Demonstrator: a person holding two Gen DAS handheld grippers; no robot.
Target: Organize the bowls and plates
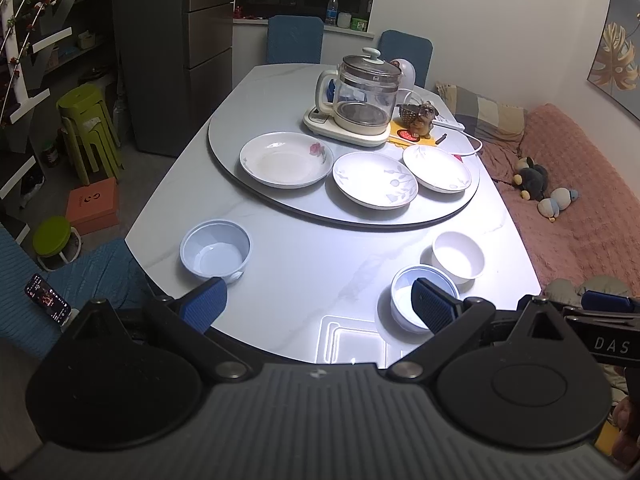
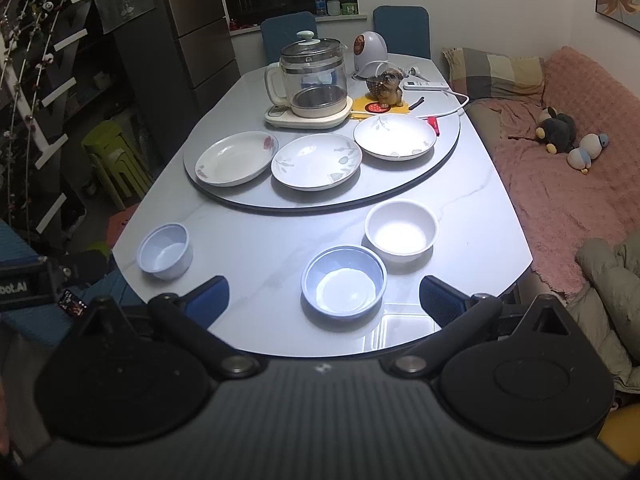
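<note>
Right tool [image 2: 324,300] wide, over blue bowl [image 2: 344,280].

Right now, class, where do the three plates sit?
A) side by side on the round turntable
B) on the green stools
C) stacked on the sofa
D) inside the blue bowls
A: the rose plate, the middle plate and the right plate lie apart in a row on the turntable.
</note>
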